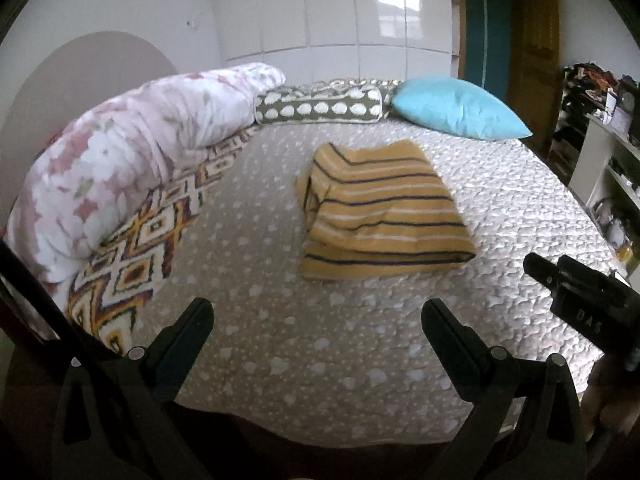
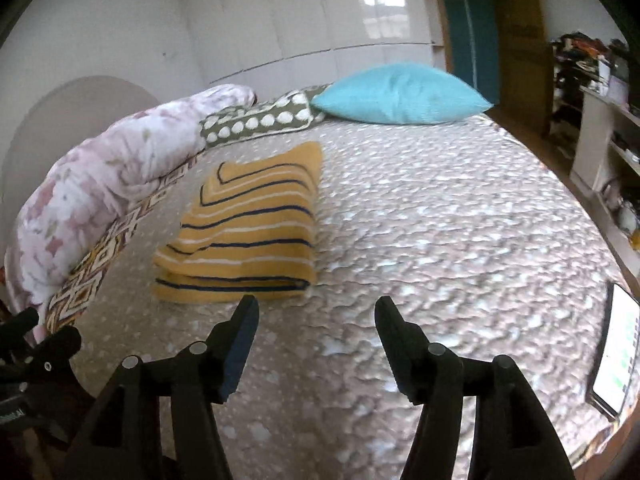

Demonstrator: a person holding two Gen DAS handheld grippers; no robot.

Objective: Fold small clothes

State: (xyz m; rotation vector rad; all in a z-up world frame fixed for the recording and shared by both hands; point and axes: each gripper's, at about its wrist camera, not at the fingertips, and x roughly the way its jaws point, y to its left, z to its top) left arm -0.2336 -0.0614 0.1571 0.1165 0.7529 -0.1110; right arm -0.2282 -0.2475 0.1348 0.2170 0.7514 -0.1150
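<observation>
A folded mustard-yellow garment (image 1: pixel 380 216) with dark and white stripes lies on the quilted bedspread (image 1: pixel 300 340), towards the bed's middle. My left gripper (image 1: pixel 318 310) hovers open above the near part of the bed, well short of the garment, with nothing between its fingers. In the right wrist view the same garment (image 2: pixel 248 236) lies ahead and to the left. My right gripper (image 2: pixel 316 308) stands open just short of its near edge, holding nothing. Part of the right gripper (image 1: pixel 580 292) shows at the right edge of the left wrist view.
A floral duvet (image 1: pixel 120 160) and a patterned blanket (image 1: pixel 132 264) run along the left side. A spotted bolster (image 1: pixel 320 108) and a turquoise pillow (image 1: pixel 456 108) lie at the far end. A lit phone (image 2: pixel 614 352) rests near the bed's right edge. Cluttered shelves (image 1: pixel 600 128) stand to the right.
</observation>
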